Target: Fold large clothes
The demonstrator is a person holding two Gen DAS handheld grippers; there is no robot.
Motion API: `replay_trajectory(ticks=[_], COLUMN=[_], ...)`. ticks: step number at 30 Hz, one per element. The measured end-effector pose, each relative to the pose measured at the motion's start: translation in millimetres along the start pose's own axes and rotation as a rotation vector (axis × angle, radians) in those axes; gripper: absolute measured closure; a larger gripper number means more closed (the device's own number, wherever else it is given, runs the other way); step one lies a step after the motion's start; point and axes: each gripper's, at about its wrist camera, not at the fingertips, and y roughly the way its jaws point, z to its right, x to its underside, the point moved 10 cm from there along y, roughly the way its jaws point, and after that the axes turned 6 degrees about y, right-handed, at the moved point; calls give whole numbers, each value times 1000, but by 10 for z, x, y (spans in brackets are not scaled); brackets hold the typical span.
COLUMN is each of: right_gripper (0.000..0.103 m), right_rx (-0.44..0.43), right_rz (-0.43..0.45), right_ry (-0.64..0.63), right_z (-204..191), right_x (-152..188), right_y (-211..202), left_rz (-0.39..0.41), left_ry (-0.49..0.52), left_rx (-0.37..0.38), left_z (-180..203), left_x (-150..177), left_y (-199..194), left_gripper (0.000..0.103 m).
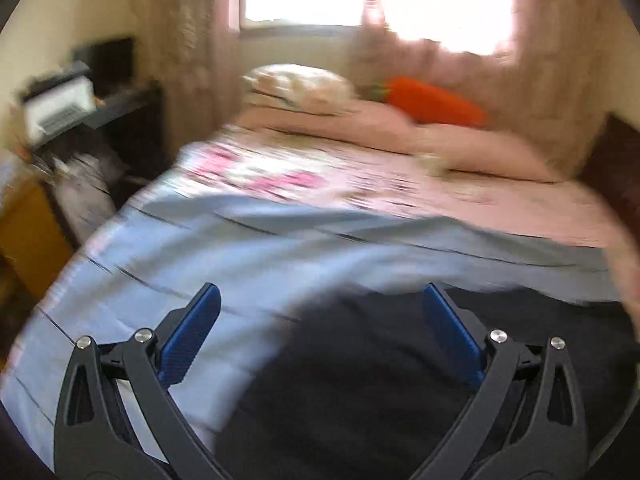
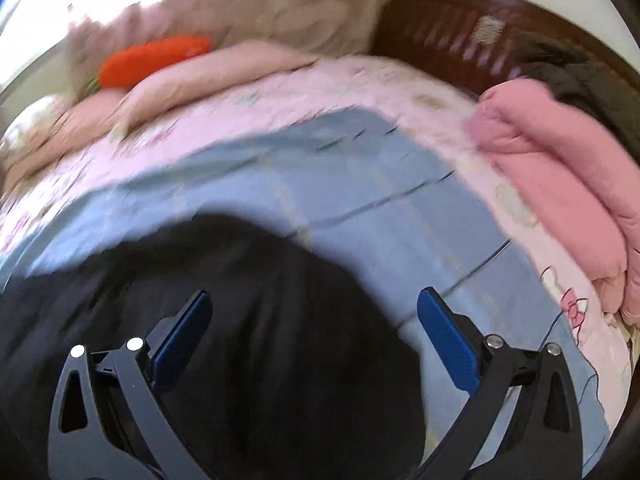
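A large black garment (image 1: 380, 380) lies on a light blue checked sheet (image 1: 200, 264) at the near part of the bed. My left gripper (image 1: 322, 292) hovers open over the garment's left edge, nothing between its blue pads. The right wrist view shows the same black garment (image 2: 240, 320) spread under my right gripper (image 2: 314, 298), which is also open and empty above the garment's right edge. The blue sheet (image 2: 360, 184) extends past it. Both views are motion-blurred.
A pink floral bedspread (image 1: 360, 184) covers the bed, with pillows (image 1: 300, 86) and an orange carrot plush (image 1: 432, 102) by the window. A pink folded quilt (image 2: 560, 184) and dark clothing lie against the wooden headboard (image 2: 460, 24). A dark desk with a printer (image 1: 60, 106) stands left.
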Motion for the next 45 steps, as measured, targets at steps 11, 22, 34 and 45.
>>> replay_trajectory(ticks=[11,22,34,45], right_gripper=[1,1,1,1], right_rx=[-148,-260,-342,-250], right_rz=[-31,-68,-48,78], right_ry=[-179,-194,-124,-52], right_z=[-656,-666,-1182,-1285], right_x=[528,736,694,733], right_y=[-116,-97,-248,-32], left_rz=[-302,-297,-210,-161], left_ry=[145,207,153,105], left_rx=[43,109,305,239], left_z=[336,481,1126,1190], left_x=[1157,1189,964,956], left_y=[76,1,4,458], left_gripper=[2,2,2,2])
